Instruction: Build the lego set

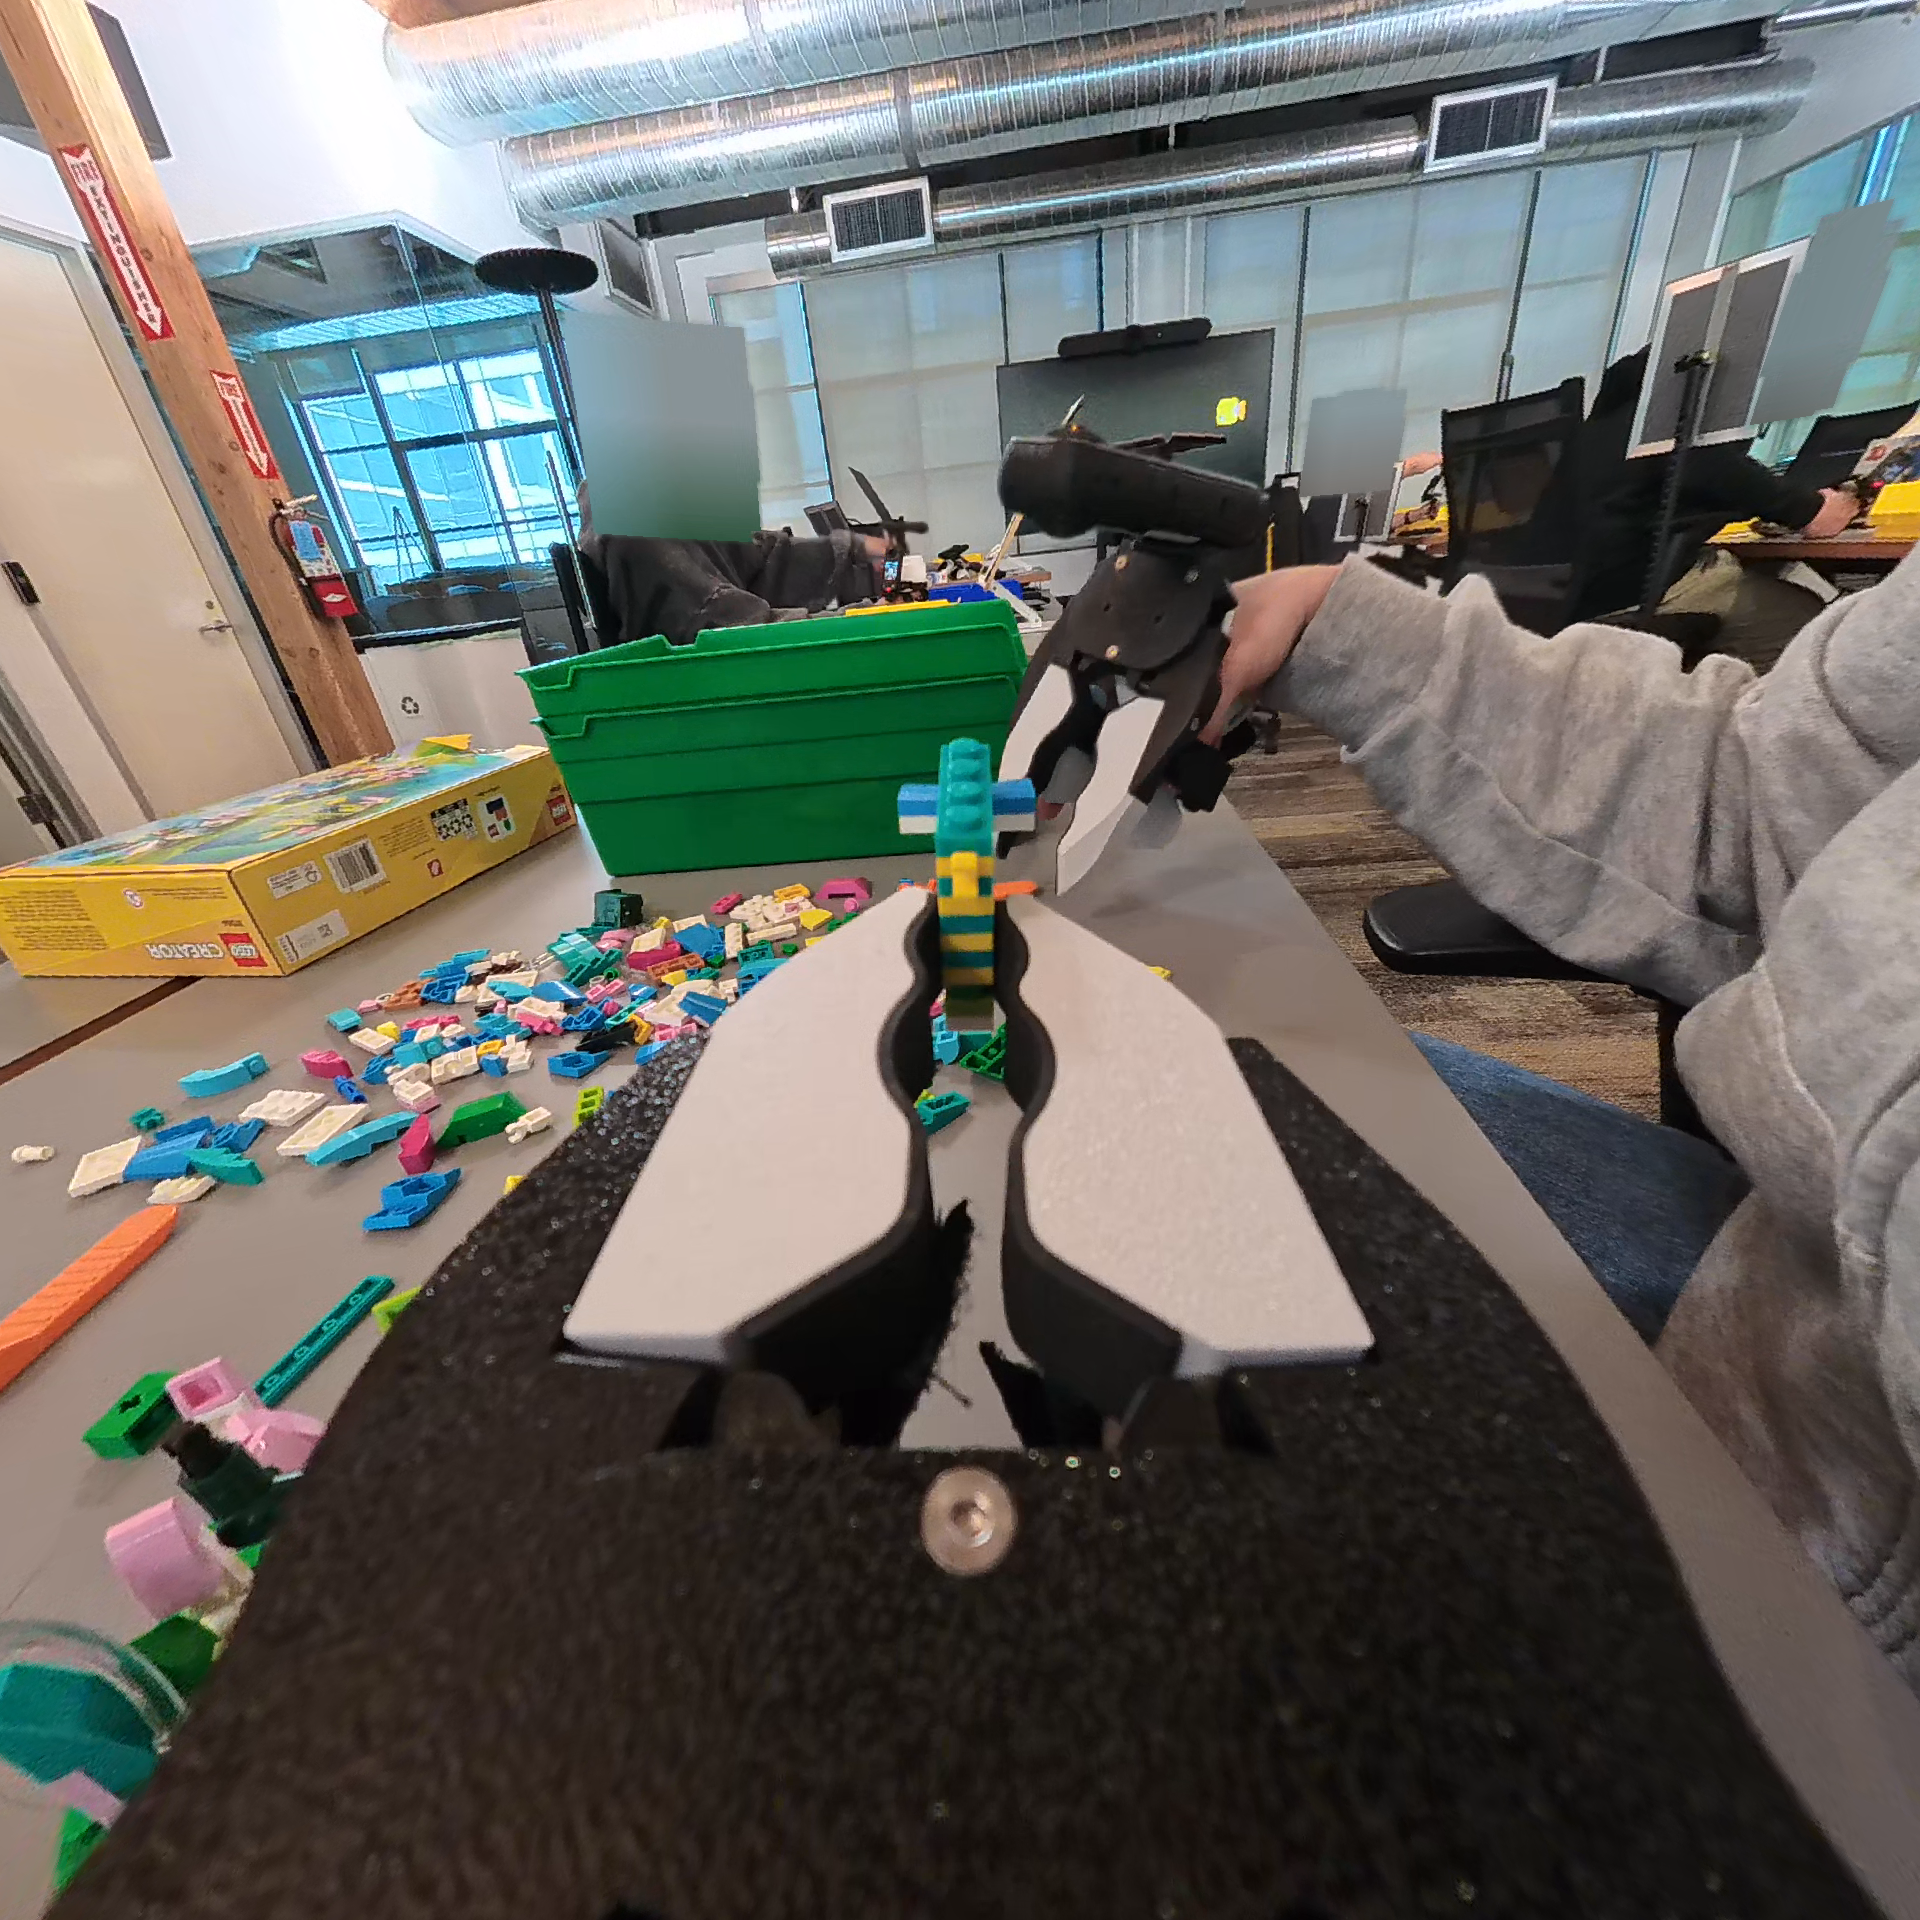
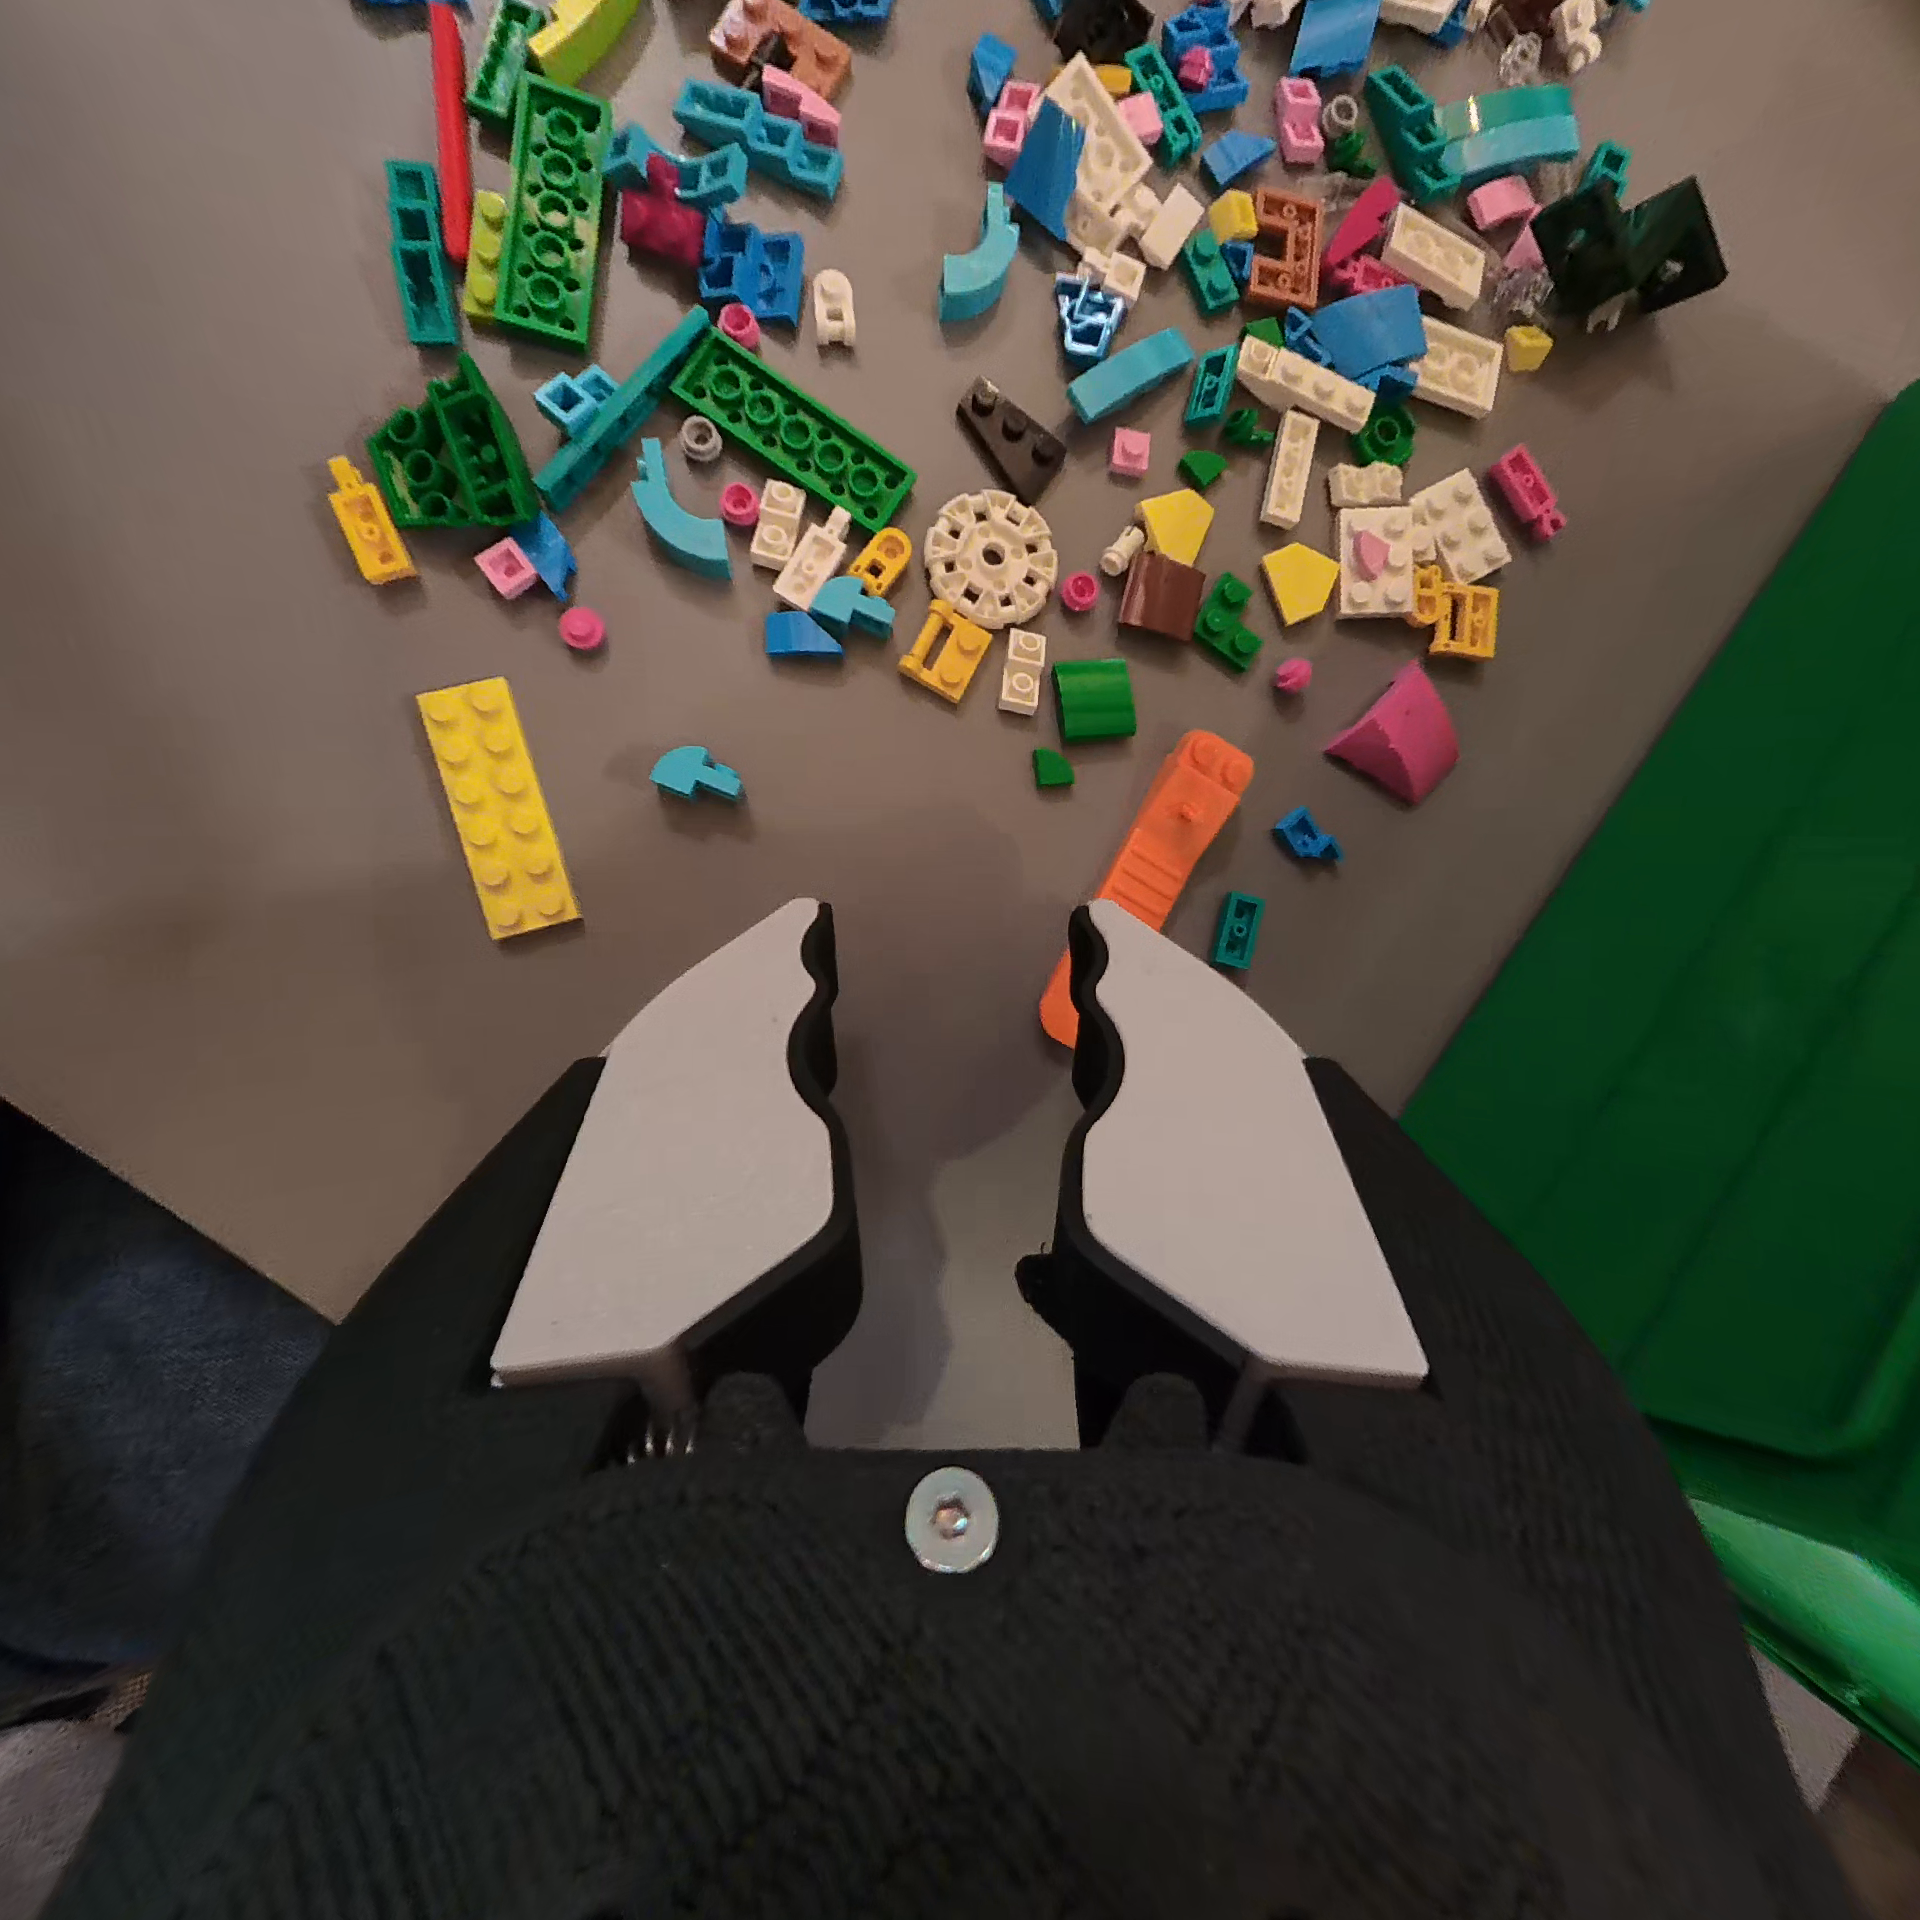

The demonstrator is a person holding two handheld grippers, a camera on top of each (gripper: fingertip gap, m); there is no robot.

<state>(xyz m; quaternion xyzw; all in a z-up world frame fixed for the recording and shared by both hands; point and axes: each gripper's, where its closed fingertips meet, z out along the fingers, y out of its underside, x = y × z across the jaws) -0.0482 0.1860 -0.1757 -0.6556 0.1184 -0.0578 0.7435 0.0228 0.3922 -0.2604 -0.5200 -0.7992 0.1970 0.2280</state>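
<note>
At a grey table [image 1: 1226, 935] in an open office, a person in a grey sweatshirt works two hand-held grippers over a spread of loose toy bricks [image 1: 499, 1018]. The left gripper [image 1: 966, 935] is pinching a striped brick tower [image 1: 964, 894], teal and yellow with a blue-and-white crossbar near its top; both dark pads press the tower's lower half and hold it upright above the tabletop. The right gripper [image 1: 1049, 842] hangs just beside the tower's crossbar, tips pointing down, its jaws spread wide with nothing between them. In its own view that gripper [image 2: 951, 935] looks straight down on bare table, an orange brick separator [image 2: 1174, 831] partly under its right finger [image 2: 1174, 1039], a long yellow plate [image 2: 497, 805] off to the left and a small light-blue piece [image 2: 694, 774] ahead. Stacked green bins [image 1: 779, 748] stand behind the tower, and a yellow set box [image 1: 281, 862] lies at the table's far left.
</note>
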